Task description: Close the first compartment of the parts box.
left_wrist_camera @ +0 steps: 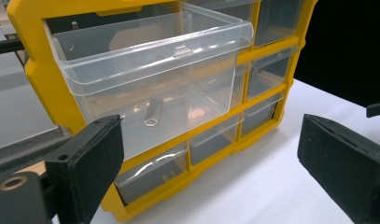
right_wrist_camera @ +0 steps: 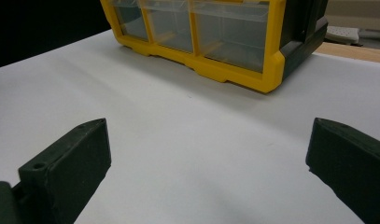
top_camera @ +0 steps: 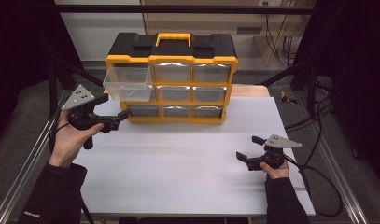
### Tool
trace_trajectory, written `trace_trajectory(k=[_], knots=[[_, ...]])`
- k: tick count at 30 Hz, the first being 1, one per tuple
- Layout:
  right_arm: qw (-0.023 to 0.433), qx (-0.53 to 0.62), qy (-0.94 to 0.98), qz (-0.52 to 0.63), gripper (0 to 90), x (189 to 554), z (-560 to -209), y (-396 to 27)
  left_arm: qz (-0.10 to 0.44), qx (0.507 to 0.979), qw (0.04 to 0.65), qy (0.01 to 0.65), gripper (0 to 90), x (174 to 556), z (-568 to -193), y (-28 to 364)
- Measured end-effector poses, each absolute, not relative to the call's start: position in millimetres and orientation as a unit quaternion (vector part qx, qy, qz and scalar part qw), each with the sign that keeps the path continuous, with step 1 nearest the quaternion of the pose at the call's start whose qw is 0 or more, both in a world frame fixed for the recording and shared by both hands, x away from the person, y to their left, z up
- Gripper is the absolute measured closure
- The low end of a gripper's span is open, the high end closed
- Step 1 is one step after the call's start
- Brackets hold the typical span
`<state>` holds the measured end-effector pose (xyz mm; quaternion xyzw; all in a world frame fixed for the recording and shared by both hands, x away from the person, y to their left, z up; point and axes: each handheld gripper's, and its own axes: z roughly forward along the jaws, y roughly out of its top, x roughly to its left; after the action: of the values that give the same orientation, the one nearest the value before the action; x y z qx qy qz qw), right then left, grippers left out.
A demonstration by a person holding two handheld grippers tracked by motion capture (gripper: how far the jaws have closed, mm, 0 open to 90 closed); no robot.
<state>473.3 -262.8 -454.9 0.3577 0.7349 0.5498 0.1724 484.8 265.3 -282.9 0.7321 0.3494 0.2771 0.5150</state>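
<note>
Nine clear drawers fill a yellow organizer (top_camera: 171,84) standing at the far edge of the white surface (top_camera: 187,168). Its top-left drawer (top_camera: 128,83) is pulled out; a small metal piece (left_wrist_camera: 153,113) lies on its floor. Left gripper (top_camera: 123,112), jaws wide apart and holding nothing, sits just below that drawer. Right gripper (top_camera: 248,148), also wide open and empty, rests near the right edge. Thin stiff plastic, the drawer is probably light and slippery; its front lip (left_wrist_camera: 178,52) seems the best hold
</note>
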Motion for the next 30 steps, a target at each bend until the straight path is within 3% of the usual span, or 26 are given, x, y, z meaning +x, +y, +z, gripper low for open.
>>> trace_trajectory(k=[30], knots=[[0.174, 0.356, 0.736, 0.548, 0.7, 473.6, -455.8, -262.2, 0.278, 0.735, 0.508, 0.353, 49.9, 485.5, -288.9, 262.9]])
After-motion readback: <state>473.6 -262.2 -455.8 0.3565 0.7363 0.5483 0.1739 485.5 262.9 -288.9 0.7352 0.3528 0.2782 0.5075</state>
